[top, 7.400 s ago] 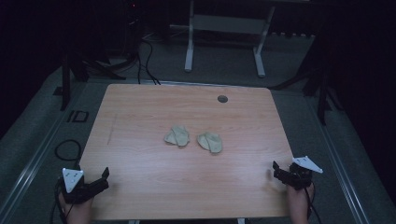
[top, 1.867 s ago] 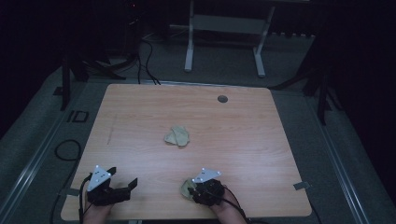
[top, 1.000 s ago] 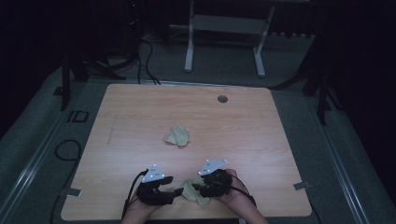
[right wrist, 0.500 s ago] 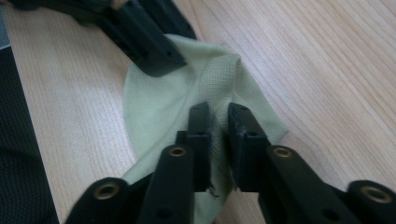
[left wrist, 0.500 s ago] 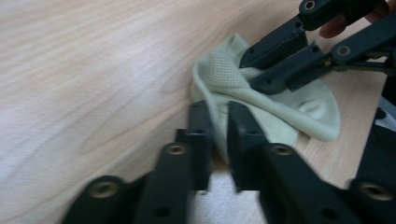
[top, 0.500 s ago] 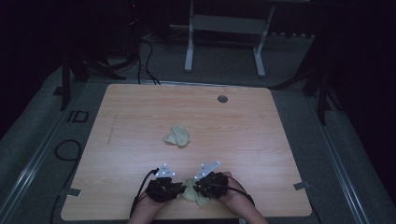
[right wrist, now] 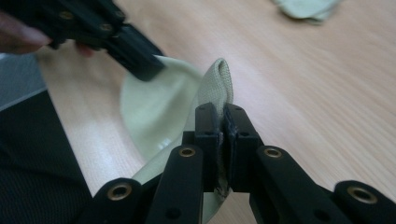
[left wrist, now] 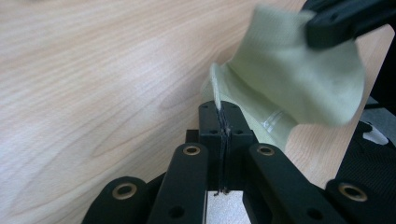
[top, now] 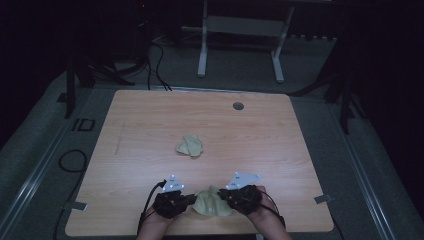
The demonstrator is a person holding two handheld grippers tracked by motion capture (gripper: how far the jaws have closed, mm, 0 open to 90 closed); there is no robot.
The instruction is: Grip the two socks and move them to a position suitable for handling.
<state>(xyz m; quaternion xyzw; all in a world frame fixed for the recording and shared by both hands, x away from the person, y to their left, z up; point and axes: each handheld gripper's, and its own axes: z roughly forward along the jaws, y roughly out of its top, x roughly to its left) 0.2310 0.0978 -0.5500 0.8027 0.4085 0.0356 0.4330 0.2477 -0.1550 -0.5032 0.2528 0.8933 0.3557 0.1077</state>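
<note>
Near the front edge of the light wooden table (top: 150,125), held between both tools: a small pale green knitted sock (top: 211,202), lifted a little from the wood. Left gripper (left wrist: 223,122) clamped tight on one edge of this sock, jaws pressed together with the thin fabric between. Right gripper (right wrist: 223,122) closed in the same way on the opposite edge (a folded piece of the knit stands up above its jaws). Second crumpled pale green sock (top: 190,145) lying farther from the front edge, around the table's middle, well apart from both tools.

To do this step well, probably best to pull the two edges apart slowly and evenly, keeping both grips firm. Better also to stay low over the table, so the fabric spreads flat and does not twist. Risk of slipping, judged from the thin hold at the left side.
</note>
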